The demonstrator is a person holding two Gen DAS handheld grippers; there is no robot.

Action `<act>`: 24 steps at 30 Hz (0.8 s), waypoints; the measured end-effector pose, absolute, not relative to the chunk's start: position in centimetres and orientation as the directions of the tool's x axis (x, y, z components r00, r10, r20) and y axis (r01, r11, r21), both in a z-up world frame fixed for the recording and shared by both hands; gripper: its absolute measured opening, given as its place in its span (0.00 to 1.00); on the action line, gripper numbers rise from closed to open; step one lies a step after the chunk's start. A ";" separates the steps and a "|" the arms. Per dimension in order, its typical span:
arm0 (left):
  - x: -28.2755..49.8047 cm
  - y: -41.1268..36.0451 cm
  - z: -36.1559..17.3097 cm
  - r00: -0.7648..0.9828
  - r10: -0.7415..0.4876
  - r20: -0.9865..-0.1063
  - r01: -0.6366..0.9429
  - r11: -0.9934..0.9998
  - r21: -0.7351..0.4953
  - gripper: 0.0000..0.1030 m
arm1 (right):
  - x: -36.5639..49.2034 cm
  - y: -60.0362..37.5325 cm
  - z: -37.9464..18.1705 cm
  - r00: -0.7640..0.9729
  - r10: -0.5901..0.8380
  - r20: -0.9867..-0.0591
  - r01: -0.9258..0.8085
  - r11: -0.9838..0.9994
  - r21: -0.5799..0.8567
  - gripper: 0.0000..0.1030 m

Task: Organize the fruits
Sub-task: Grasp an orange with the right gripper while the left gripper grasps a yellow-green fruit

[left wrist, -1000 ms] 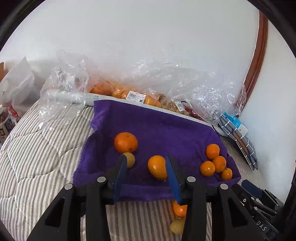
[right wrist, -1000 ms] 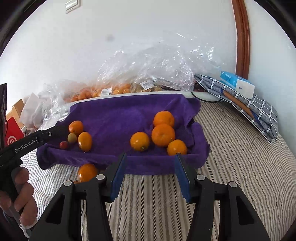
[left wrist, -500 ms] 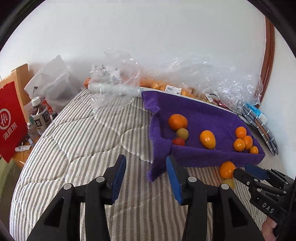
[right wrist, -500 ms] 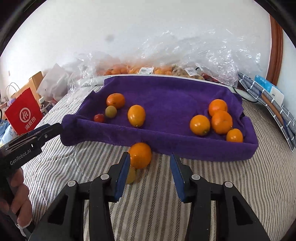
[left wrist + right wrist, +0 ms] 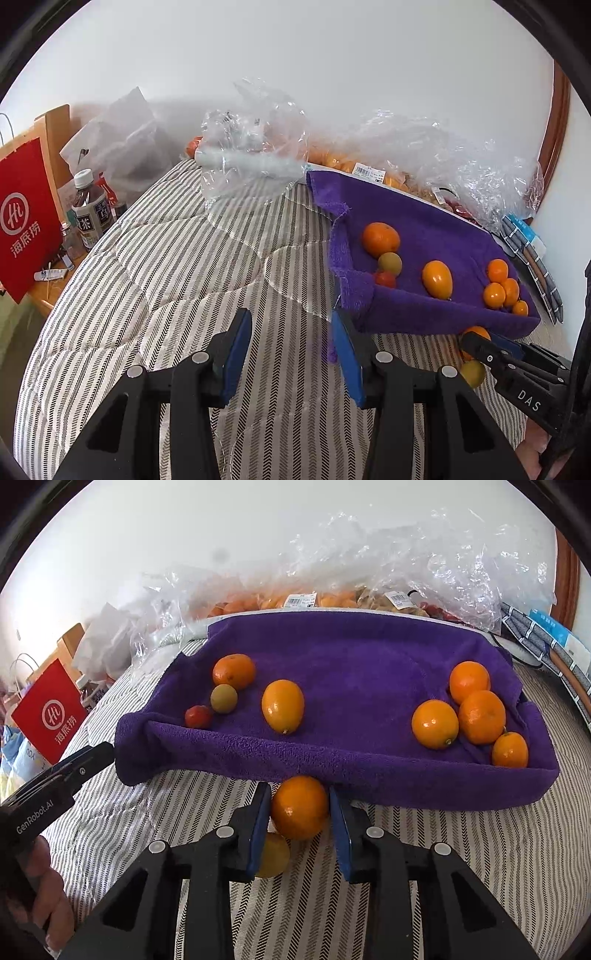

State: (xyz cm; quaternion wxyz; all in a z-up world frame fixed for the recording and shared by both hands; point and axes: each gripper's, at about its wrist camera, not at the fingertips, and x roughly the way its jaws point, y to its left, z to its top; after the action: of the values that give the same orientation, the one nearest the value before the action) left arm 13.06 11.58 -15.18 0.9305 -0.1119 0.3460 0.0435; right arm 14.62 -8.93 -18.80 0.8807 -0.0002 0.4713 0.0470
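A purple towel [image 5: 354, 657] lies on the striped bed and holds several oranges, a small green fruit [image 5: 223, 698] and a small red fruit [image 5: 198, 716]. My right gripper [image 5: 299, 812] has its blue pads on both sides of a loose orange [image 5: 299, 806] on the bed, just in front of the towel's edge. A yellow fruit [image 5: 273, 854] lies under its left finger. My left gripper [image 5: 291, 347] is open and empty over the bed, left of the towel [image 5: 424, 229]. The right gripper also shows in the left wrist view [image 5: 491, 350].
Clear plastic bags [image 5: 388, 565] with packed fruit lie behind the towel by the wall. A folded checked cloth [image 5: 546, 653] is at the far right. A red paper bag [image 5: 26, 218] and a bottle [image 5: 90, 212] stand left of the bed.
My right gripper moved forward and closed around the loose orange in front of the towel. My left gripper swung away to the left of the towel and stayed open.
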 end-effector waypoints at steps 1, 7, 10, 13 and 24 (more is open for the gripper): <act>13.1 11.6 -15.2 0.757 -0.001 -0.653 -0.156 0.971 -0.182 0.42 | 14.5 -9.0 -18.6 0.556 0.080 -0.827 -0.079 0.996 0.043 0.31; 13.0 9.7 -15.1 0.751 -0.086 -0.654 -0.053 0.981 -0.189 0.42 | 12.5 -10.8 -15.9 0.616 0.062 -0.785 -0.063 0.998 0.029 0.31; 12.9 7.8 -14.9 0.743 -0.132 -0.656 0.011 0.983 -0.184 0.42 | 11.3 -12.6 -15.1 0.624 0.036 -0.781 -0.036 0.999 0.017 0.31; 12.9 6.1 -14.8 0.721 -0.209 -0.660 0.064 0.970 -0.237 0.42 | 10.1 -14.4 -15.1 0.614 0.016 -0.789 -0.016 1.000 0.008 0.31; 13.6 0.8 -15.5 0.630 -0.350 -0.694 0.195 0.935 -0.295 0.42 | 7.2 -19.7 -17.1 0.567 -0.038 -0.823 0.039 0.999 -0.019 0.31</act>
State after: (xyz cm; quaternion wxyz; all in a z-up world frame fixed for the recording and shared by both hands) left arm 13.64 0.78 -15.55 0.8975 -0.0965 0.4027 -0.1517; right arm 7.18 -19.68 -17.09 0.8851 0.0009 0.4648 -0.0217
